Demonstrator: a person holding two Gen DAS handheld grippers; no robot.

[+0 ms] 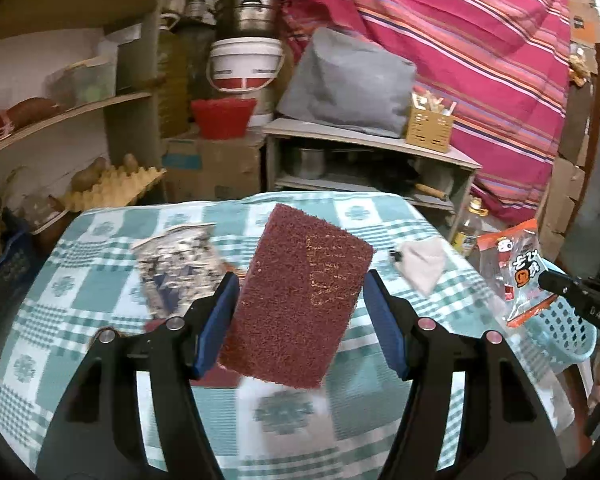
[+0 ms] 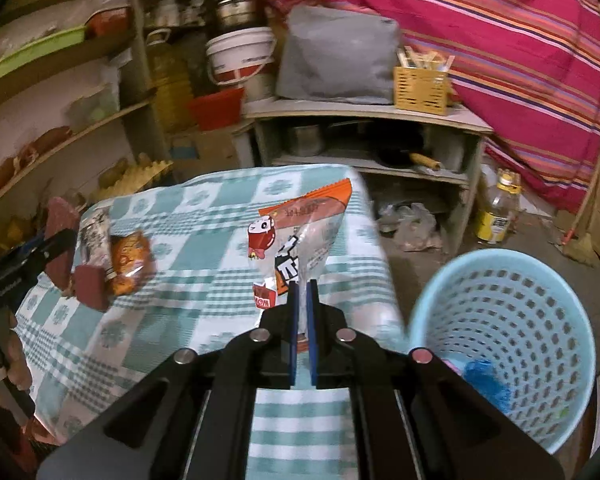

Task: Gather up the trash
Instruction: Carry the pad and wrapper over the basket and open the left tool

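Observation:
A maroon scouring pad (image 1: pixel 300 300) hangs above the checked tablecloth (image 1: pixel 100 292), with my left gripper (image 1: pixel 300 280) shut on it by its blue pads (image 1: pixel 220 316). In the right wrist view, my right gripper (image 2: pixel 302 286) is shut on a clear and orange snack wrapper (image 2: pixel 300 232), held over the table's right part. A light blue perforated basket (image 2: pixel 508 344) stands just right of it, off the table edge, with something blue inside. On the cloth lie a printed wrapper (image 1: pixel 176 264), an orange snack pack (image 2: pixel 130 264) and a crumpled white tissue (image 1: pixel 422 262).
Behind the table stand shelves (image 1: pixel 60 116) with an egg tray (image 1: pixel 112 188), a white bucket (image 1: pixel 246 64), a red tub (image 1: pixel 224 116) and a low cabinet (image 1: pixel 364 140) with a grey bag. A striped cloth (image 1: pixel 480 40) hangs at the right. A bottle (image 2: pixel 498 212) stands on the floor.

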